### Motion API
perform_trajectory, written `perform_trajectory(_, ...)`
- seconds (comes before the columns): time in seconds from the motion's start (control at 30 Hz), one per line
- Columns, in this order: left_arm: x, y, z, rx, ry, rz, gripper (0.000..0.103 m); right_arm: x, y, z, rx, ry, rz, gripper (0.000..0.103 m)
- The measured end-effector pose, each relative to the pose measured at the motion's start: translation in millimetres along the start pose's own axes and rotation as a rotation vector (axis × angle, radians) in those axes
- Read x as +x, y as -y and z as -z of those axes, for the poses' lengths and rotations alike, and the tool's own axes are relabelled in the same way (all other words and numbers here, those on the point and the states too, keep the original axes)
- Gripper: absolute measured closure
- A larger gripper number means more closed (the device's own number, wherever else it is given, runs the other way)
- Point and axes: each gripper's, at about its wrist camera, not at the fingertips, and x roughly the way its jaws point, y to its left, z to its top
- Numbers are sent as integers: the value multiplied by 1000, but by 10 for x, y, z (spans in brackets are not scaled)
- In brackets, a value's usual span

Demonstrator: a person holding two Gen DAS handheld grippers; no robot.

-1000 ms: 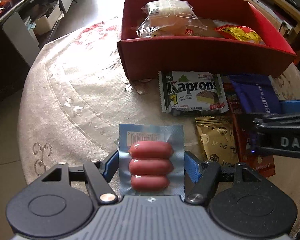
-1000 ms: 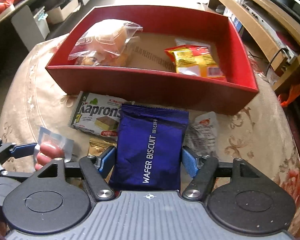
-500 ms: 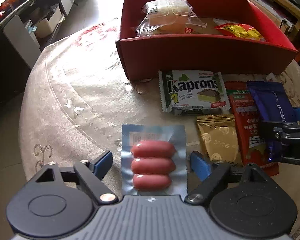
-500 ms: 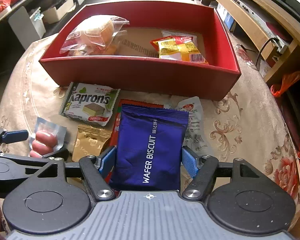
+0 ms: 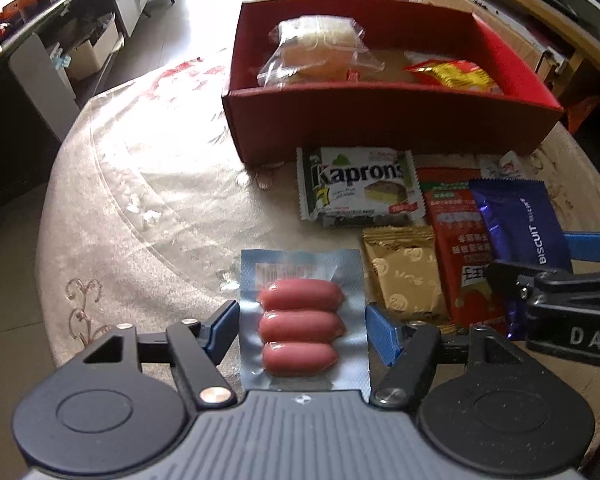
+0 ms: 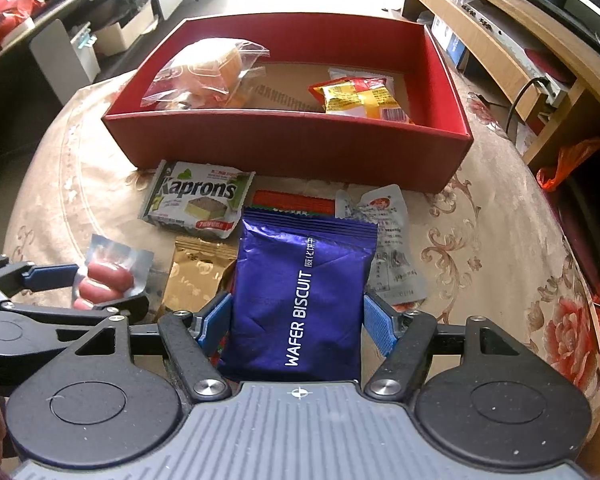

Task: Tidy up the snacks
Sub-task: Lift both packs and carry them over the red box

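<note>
Left gripper (image 5: 302,326) clamps one three-sausage pack (image 5: 302,316), long axis pointing away toward one red box (image 6: 284,144); right gripper (image 6: 298,320) clamps one wafer biscuit bag (image 6: 300,296), lengthwise likewise, over table (image 6: 480,216).

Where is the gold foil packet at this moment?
The gold foil packet lies on the tablecloth, in front of the Kaprons pack, between the sausage pack and the blue wafer biscuit bag in the right wrist view.

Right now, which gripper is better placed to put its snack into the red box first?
Probably the right gripper: it holds the wafer biscuit pack facing the red box's open middle. The left gripper, with the sausage pack, faces bare table.
</note>
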Motion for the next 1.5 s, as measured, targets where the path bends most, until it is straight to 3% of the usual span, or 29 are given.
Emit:
perform_trajectory(0.7,-226,80,-236,17,120,-25,36,-199,-6,-98,-15,100,31,27)
perform_trajectory(1.5,-323,93,-535,3,181,-28,36,-291,46,-315,-15,165,52,27)
